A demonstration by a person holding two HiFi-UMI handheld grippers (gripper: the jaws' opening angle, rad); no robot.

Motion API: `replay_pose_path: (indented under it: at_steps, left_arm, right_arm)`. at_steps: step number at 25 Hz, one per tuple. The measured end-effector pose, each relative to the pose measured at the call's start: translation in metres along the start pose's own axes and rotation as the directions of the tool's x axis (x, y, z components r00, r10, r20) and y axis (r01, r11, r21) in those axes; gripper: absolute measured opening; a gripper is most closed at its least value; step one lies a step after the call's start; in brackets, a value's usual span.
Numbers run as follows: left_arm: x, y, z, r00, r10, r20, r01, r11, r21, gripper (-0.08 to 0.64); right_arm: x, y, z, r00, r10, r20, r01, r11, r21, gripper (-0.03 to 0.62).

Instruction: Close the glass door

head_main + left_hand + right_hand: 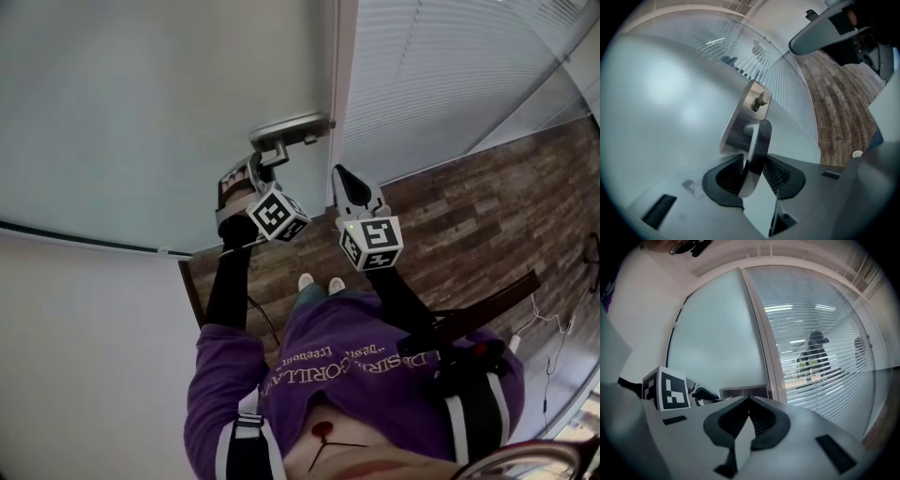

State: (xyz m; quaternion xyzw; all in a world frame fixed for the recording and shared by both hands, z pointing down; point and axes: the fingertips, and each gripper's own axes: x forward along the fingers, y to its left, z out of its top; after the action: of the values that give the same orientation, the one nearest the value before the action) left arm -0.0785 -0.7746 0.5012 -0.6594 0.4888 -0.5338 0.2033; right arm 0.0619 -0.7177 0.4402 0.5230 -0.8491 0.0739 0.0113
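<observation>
glass door (141, 94) frosted smooth; left gripper (752, 171) clamps its flat brushed-metal lever (759, 136).

Pale lettering on the purple sweatshirt (375, 361) cannot be read surely.

door handle (292, 126): lever end hidden in left tongs (266, 157) | person (813, 352) behind blinds (834, 310): indistinct

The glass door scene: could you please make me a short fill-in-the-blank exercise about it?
1. The left tool is clamped on the metal ____ of the glass door.
2. The right tool holds nothing, and its jaws are ____.
3. The person's top is ____ in colour.
Missing words: handle; shut; purple.
</observation>
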Motion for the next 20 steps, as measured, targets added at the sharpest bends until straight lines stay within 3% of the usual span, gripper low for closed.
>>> replay_pose_path:
  at_steps: [20]
  left_arm:
    - [0.025,0.013,-0.003,1.0,0.029,0.005,-0.029,0.999,-0.017,0.123]
  right_arm:
    - [0.038,0.008,0.005,0.999,-0.037,0.008,0.037,0.999,-0.04,-0.003]
